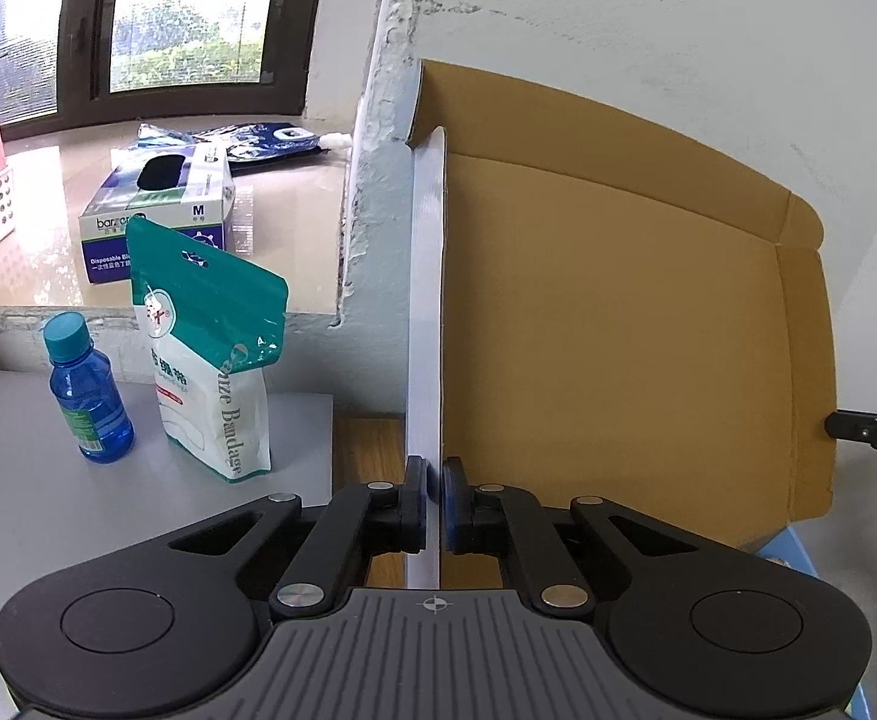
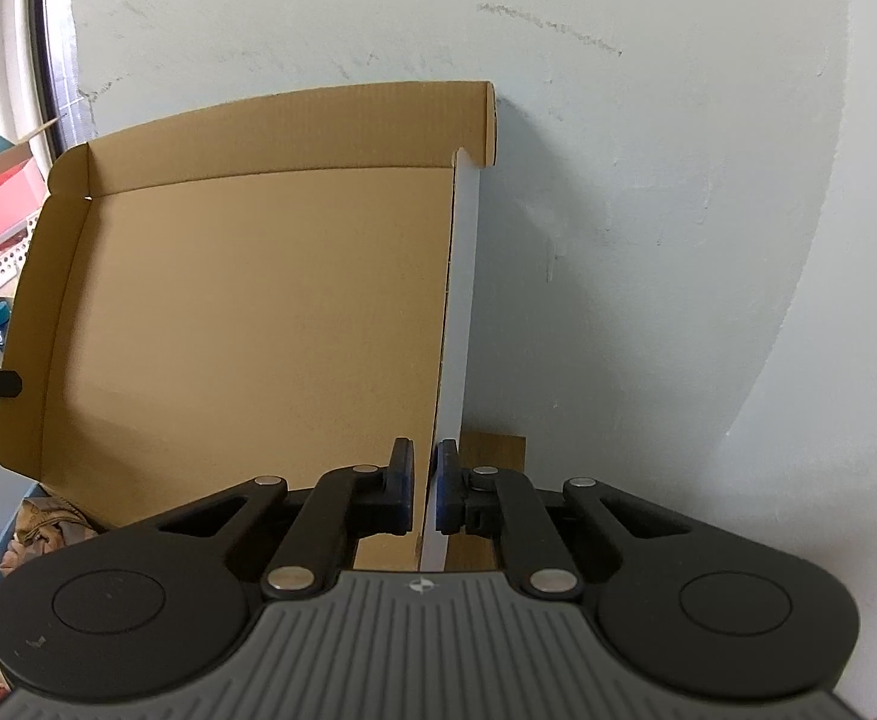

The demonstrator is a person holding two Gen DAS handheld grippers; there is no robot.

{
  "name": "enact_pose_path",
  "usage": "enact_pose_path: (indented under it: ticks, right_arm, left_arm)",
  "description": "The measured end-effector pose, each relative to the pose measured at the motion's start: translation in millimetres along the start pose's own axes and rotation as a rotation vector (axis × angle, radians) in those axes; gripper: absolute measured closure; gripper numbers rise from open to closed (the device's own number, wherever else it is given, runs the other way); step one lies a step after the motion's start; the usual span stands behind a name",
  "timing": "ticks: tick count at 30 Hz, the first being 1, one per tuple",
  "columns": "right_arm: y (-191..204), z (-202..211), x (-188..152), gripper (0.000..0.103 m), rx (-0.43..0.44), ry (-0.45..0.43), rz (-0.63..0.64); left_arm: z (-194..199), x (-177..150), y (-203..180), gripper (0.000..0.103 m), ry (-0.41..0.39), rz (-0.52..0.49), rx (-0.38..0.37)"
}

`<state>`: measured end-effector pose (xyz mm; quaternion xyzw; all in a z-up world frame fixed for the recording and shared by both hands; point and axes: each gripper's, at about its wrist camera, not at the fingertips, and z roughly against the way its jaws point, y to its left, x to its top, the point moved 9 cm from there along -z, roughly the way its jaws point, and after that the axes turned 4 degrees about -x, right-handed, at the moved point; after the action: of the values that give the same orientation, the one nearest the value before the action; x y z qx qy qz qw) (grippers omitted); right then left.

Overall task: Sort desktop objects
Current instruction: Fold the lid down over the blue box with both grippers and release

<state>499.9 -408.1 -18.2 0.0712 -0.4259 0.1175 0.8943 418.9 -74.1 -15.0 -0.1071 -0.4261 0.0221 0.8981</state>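
Both tongs (image 1: 432, 504) (image 2: 423, 489) are black with silver rivets, blue pads and grey ribbed bases.

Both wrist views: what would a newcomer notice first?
The open cardboard box fills both views, its brown inside facing the cameras against the white wall. The left tongs pinch its left side wall and the right tongs pinch the opposite one. In the left wrist view, to the box's left, a blue bottle and a gauze bandage pouch stand upright on the grey tabletop.
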Motion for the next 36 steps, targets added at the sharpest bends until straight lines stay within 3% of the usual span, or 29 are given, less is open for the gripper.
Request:
enact_pose_path:
  ticks: [17,33,36]
  right_arm:
    - [3.7,41.1,-30.4,0.094,0.016,-0.058,-0.012]
    - [12.0,73.8,-74.7,0.094,0.012,-0.068,-0.036]
    - [12.0,78.7,-83.2,0.094,0.011,-0.063,-0.045]
  left_arm:
    - [40.6,-25.5,-8.9,0.095,-0.026,0.005,-0.023]
    - [119.3,-35.9,-16.2,0.095,-0.163,-0.021,0.034]
    - [127.1,-39.2,-17.2,0.095,-0.162,-0.014,0.017]
